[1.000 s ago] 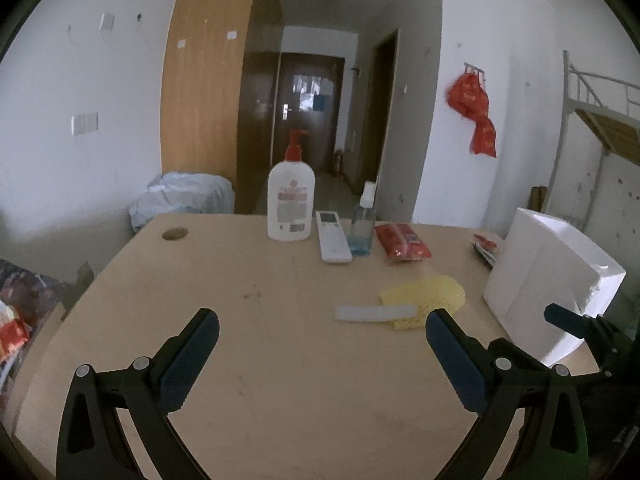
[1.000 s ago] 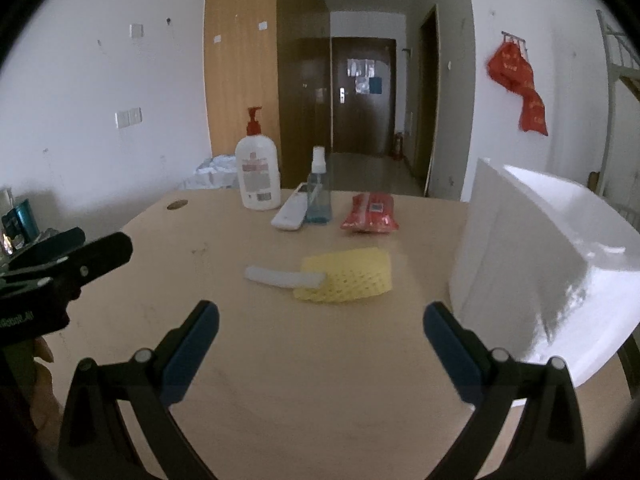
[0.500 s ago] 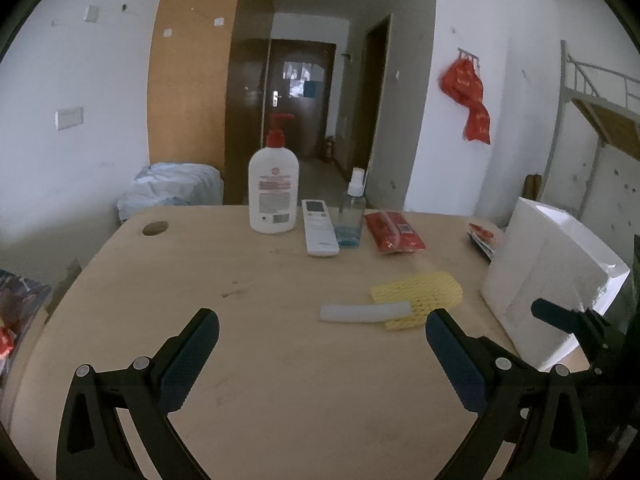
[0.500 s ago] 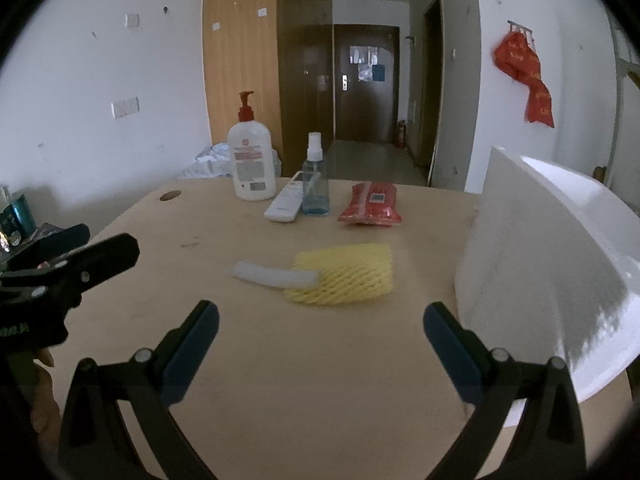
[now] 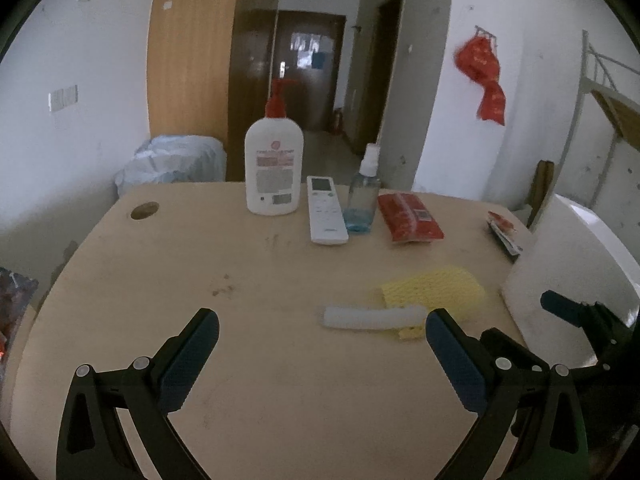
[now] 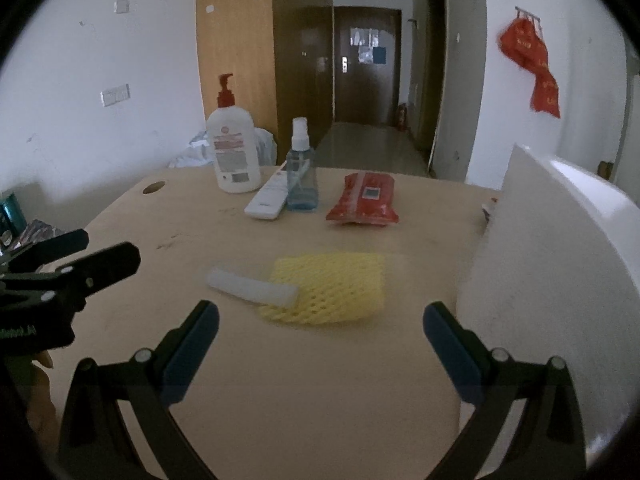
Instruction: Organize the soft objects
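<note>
Left wrist view. Left gripper (image 5: 322, 344) spread wide, nothing between its blue pads, held over the near part of the desk (image 5: 120, 280). Yellow foam net (image 5: 434, 292) lies flat at centre right: mesh sleeve, soft, slightly rumpled. White foam tube (image 5: 370, 318) lies across the net's near left corner, touching it, pale and ribbed. Along the far edge, upper centre: lotion bottle (image 5: 274, 172), remote (image 5: 326, 210), spray bottle (image 5: 363, 196), red pack (image 5: 409, 218). White foam box (image 5: 576, 256) at right edge. Right gripper (image 5: 576, 312) shows at lower right beside the box; from here cannot tell how far it is open.

Right wrist view. Right gripper (image 6: 320, 344) wide open, holding nothing. Net (image 6: 332, 290) sits centre frame, just ahead of the fingers, open diamond mesh plain to see. Tube (image 6: 252, 286) overlaps its left end, angled toward the left. Pack (image 6: 364, 200) beyond, upper centre. Box (image 6: 560, 260) fills the right side. Left gripper (image 6: 80, 252) enters from the left edge, clear of the tube.
</note>
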Motion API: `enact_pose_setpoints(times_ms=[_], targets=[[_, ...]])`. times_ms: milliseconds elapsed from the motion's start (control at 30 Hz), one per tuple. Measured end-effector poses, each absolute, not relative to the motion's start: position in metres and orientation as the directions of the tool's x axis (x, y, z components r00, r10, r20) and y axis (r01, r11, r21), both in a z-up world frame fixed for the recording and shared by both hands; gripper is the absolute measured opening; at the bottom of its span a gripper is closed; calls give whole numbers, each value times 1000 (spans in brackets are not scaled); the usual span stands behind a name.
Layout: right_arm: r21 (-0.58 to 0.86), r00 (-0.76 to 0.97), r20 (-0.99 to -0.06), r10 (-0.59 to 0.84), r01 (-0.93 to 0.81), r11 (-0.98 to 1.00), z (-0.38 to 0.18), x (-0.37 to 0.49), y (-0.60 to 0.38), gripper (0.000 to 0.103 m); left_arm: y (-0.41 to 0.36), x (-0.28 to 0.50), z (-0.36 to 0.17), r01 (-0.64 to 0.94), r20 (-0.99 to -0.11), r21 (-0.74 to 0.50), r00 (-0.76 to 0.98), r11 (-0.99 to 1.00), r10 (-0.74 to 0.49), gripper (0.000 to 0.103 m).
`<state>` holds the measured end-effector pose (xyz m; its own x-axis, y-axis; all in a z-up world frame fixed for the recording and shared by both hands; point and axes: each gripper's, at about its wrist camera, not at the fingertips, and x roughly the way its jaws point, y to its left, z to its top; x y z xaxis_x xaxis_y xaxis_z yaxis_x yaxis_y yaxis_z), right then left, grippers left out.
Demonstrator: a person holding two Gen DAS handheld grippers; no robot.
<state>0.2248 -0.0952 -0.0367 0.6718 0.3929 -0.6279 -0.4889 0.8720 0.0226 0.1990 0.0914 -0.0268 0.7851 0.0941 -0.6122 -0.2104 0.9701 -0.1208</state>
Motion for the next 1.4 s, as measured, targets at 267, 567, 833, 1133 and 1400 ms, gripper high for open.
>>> enact_pose_setpoints(times_ms=[267, 567, 833, 1133, 1400], targets=[[53, 626, -685, 373, -467, 882, -49, 257, -94, 103, 93, 228, -30, -212, -621, -132, 779, 968, 86, 103], [106, 553, -743, 378, -461, 881, -71, 287, -92, 92, 97, 254, -50, -175, -644, -137, 763, 975, 47, 102], [141, 517, -768, 378, -439, 887, -82, 306, -96, 87, 101, 254, -54, -195, -642, -141, 764, 970, 60, 102], [136, 504, -774, 384, -460, 878, -84, 308, -92, 87, 97, 253, -55, -186, -645, -113, 761, 976, 70, 102], [207, 451, -786, 423, -453, 867, -93, 317, -94, 48, 97, 252, -55, -181, -647, -113, 760, 977, 66, 102]])
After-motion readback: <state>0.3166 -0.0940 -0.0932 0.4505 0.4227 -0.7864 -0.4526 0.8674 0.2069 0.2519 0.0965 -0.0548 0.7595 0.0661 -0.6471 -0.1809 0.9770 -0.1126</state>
